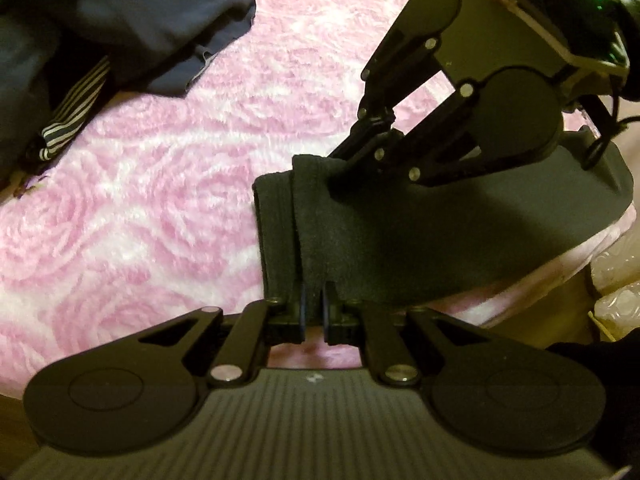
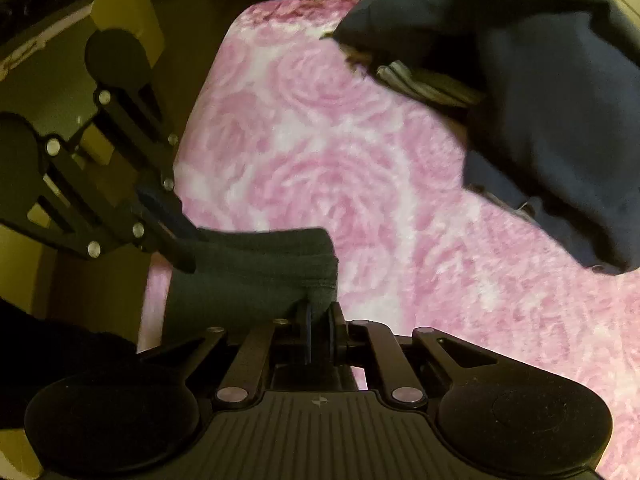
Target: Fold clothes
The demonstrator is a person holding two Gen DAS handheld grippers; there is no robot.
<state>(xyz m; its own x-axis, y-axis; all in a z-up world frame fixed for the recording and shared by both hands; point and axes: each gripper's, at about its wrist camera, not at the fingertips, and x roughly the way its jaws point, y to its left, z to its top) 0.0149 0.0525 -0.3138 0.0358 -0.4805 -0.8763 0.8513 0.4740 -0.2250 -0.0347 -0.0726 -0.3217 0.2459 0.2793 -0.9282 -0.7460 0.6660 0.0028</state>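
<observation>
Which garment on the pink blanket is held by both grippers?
The small black garment near the blanket's edge; the left gripper and right gripper both pinch it. The navy pile lies untouched.

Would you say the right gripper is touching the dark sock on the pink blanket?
Touching. The right wrist view shows the right gripper closed with the dark sock's edge pinched between its pads.

A wide stretch of the fluffy pink rose-patterned blanket (image 1: 160, 184) is left bare between the folded black knitted cloth (image 1: 360, 232) and the heap of dark navy garments (image 2: 552, 120), so passage there is unhindered. The far side is blocked by that heap, from which a striped fabric piece (image 1: 76, 116) protrudes. Beside the black cloth the blanket's edge is met.
</observation>
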